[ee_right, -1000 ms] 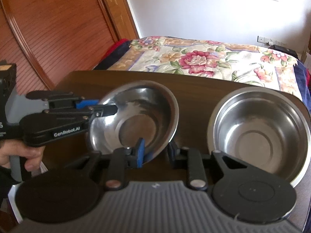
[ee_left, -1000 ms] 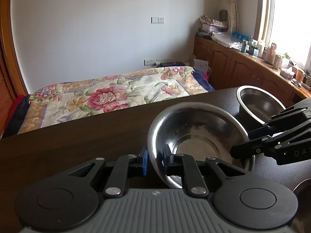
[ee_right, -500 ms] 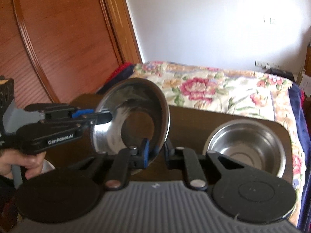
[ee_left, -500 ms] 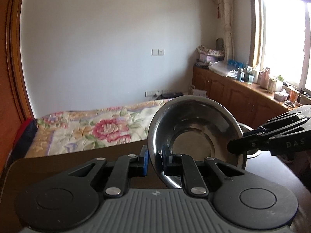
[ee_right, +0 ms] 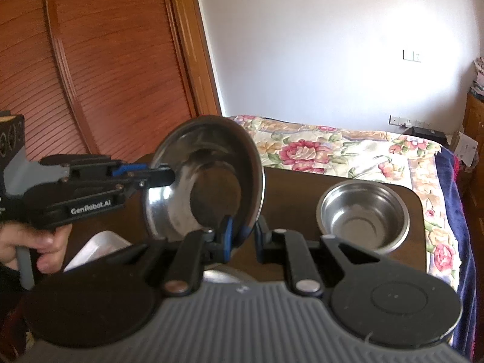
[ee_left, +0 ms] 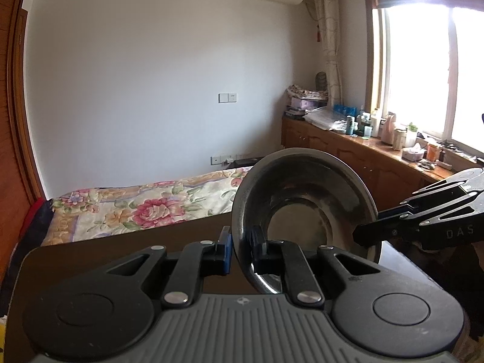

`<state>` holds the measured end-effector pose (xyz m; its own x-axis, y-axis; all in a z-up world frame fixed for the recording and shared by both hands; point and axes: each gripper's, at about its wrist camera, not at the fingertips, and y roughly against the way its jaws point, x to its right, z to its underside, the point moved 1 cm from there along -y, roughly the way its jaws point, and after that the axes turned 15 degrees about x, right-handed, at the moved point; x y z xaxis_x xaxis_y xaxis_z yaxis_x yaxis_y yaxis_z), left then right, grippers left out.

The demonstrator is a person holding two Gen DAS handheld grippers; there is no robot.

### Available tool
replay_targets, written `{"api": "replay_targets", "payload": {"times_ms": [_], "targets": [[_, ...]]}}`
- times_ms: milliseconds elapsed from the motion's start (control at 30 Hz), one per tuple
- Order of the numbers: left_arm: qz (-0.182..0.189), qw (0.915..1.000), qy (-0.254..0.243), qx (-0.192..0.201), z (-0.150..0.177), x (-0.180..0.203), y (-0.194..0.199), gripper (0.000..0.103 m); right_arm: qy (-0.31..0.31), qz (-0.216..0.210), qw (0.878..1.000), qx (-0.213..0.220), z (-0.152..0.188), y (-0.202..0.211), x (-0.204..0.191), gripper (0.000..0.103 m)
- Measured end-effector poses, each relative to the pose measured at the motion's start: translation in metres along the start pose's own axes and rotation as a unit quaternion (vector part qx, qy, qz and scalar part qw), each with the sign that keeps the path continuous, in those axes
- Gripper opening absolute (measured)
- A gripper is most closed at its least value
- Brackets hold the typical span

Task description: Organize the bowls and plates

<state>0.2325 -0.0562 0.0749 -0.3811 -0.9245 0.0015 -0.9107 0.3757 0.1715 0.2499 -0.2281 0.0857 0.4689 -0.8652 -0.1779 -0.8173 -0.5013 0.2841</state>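
A shallow steel bowl hangs in the air above the dark table, tilted on edge. My left gripper is shut on its near-left rim. My right gripper is shut on the opposite rim of the same bowl. Each gripper shows in the other's view: the right one at the bowl's right edge, the left one at its left edge. A second, deeper steel bowl stands upright on the table at the right.
The dark wooden table has a rounded far-right corner. A white tray and a steel rim lie low beneath the grippers. A floral bed lies beyond the table; a wooden door stands left.
Both grippers have lifted the shallow bowl off the table and tipped it further on edge. The deeper bowl has stayed on the table and now looks farther below.
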Motion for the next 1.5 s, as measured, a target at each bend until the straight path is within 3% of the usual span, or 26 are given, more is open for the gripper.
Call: {"api": "replay_targets", "payload": {"times_ms": [633, 1033, 1500], "targets": [[0.007, 0.9997, 0.013, -0.018, 0.050, 0.030, 0.050, 0.035, -0.002, -0.003, 1.000, -0.011, 0.054, 0.045, -0.020, 0.017], [0.006, 0.9989, 0.009, -0.046, 0.079, 0.038, 0.039, 0.035, 0.008, 0.019, 0.999, -0.027, 0.086, 0.052, -0.024, 0.017], [0.004, 0.9984, 0.009, -0.055, 0.092, 0.033, 0.027, 0.035, 0.036, 0.026, 0.999, -0.030, 0.099, 0.042, -0.024, 0.017]]}}
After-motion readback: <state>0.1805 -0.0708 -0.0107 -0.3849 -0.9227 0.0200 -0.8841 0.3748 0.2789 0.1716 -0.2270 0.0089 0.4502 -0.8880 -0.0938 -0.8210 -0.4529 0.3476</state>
